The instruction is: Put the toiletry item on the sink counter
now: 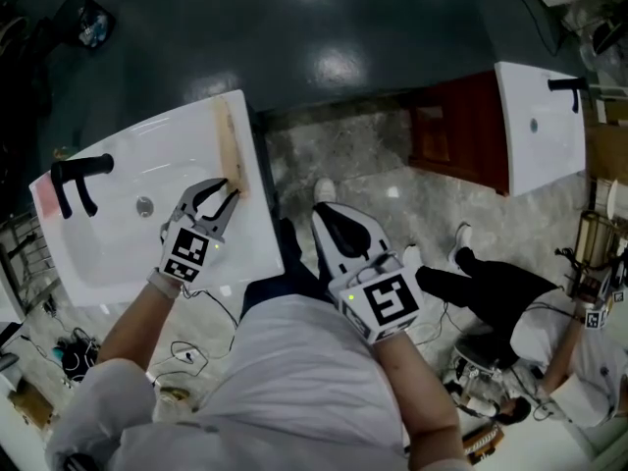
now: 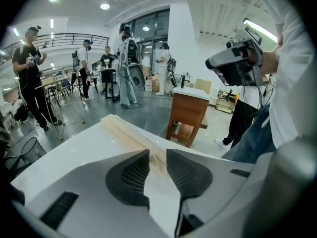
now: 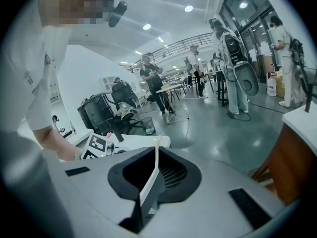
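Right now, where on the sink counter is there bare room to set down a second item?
Bare: the sink counter rim between the black faucet and the long pale toiletry item, and the near corner, below the left gripper. Crowded: the right edge, where the item lies with the gripper's open jaws at its end.

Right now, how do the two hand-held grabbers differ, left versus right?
The left gripper has its jaws apart; the right gripper has its jaws closed together with nothing between them. The left gripper is over the white sink counter, pointing along a long pale item that lies at the counter's edge; the right gripper is held off the counter, above the floor. Both have white bodies, dark jaw pads and a black-and-white marker cube.
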A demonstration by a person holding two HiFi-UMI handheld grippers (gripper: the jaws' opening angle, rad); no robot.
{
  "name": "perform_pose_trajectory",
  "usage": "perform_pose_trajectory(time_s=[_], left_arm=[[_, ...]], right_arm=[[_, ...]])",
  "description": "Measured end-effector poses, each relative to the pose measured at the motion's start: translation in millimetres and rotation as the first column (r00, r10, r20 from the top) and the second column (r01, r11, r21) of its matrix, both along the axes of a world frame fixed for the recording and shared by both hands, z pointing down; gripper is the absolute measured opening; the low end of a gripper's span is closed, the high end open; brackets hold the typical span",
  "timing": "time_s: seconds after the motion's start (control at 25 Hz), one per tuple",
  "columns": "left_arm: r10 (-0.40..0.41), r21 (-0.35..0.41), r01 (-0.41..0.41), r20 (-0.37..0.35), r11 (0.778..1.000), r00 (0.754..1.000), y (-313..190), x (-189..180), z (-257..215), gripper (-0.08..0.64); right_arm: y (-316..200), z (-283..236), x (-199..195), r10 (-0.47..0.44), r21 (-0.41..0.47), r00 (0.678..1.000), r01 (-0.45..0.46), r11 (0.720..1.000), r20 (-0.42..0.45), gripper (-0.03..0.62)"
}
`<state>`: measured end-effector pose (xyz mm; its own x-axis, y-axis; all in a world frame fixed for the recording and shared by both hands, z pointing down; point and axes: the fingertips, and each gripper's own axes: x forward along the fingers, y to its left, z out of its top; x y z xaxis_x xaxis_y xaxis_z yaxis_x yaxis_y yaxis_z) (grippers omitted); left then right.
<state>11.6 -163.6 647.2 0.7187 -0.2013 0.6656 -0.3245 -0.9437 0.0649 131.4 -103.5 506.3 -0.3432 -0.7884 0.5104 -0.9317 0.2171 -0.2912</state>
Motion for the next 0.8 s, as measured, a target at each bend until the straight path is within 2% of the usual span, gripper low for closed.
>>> perform_pose_trajectory(time_s=[0.24, 0.44, 0.68, 0.8], left_arm=[[-0.03, 0.004, 0.03, -0.024, 1.0, 0.999, -0.2, 0.1, -10.5, 0.165], [-0.07, 0.001, 0.07, -0.064, 0.998, 0.996, -4.5, 1.0, -28.2, 0.167], [-0.139, 0.049, 0.146, -0.13, 0.988, 0.982, -9.0, 9.8, -66.9, 0.047], [-0.187, 0.03, 0.194, -0.157, 0.98, 0.97, -9.1, 5.2, -82.0, 0.023]], right_arm=[[4.2, -6.0, 2.6, 0.01, 0.012, 1.0, -0.01, 1.0, -0.007, 0.031], [6.1, -13.3, 4.2, 0.011, 0.031, 1.0, -0.01, 0.999, -0.013, 0.03], [3.4, -27.5, 13.4, -0.004, 0.074, 1.0, 0.005, 0.997, -0.006, 0.029], [-0.4, -35.6, 10.1, -0.019, 0.09, 1.0, 0.019, 0.996, 0.003, 0.029]])
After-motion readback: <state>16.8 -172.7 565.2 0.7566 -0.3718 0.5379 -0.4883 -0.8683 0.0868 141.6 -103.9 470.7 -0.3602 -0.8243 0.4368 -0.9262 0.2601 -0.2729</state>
